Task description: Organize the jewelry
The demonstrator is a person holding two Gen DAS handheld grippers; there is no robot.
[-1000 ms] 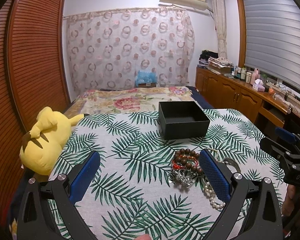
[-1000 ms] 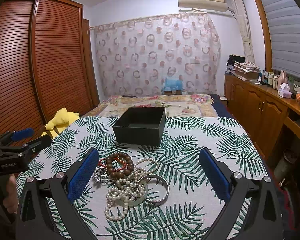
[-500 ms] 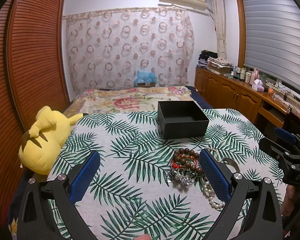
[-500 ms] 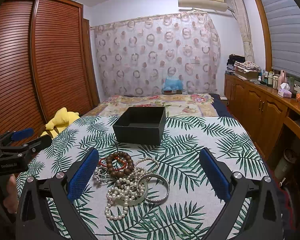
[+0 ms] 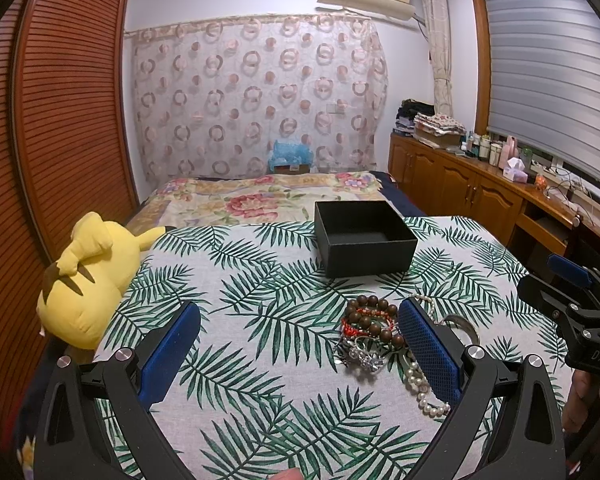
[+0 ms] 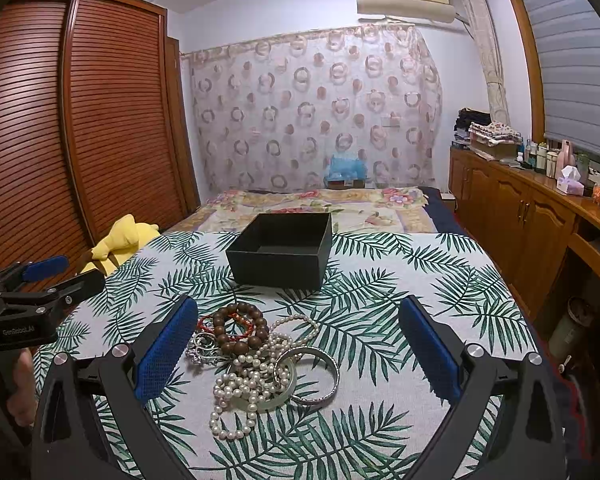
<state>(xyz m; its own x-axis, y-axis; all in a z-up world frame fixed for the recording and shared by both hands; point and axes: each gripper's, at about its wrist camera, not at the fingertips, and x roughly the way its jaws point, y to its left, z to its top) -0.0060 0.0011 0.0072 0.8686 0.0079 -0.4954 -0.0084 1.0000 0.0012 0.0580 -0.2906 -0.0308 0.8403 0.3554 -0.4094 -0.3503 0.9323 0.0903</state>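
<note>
A tangle of jewelry lies on the palm-leaf cloth: a brown wooden bead bracelet (image 6: 240, 328) (image 5: 370, 316), a red bracelet (image 6: 244, 325), a pearl strand (image 6: 252, 384) (image 5: 424, 390), silver bangles (image 6: 314, 376) and a silver chain piece (image 5: 360, 354). Behind it stands an empty black box (image 6: 282, 250) (image 5: 364, 242). My left gripper (image 5: 300, 344) hovers open, its right finger beside the beads. Over the pile my right gripper (image 6: 298, 342) is open too, holding nothing.
A yellow plush toy (image 5: 88, 280) sits at the table's left edge. A bed with floral cover (image 5: 268, 196) lies beyond the table. Wooden cabinets (image 6: 520, 216) with bottles run along the right wall; a slatted wardrobe (image 6: 80, 128) stands left.
Both views have shifted only slightly; the left gripper has drifted a little relative to the jewelry. Nothing has been grasped or moved.
</note>
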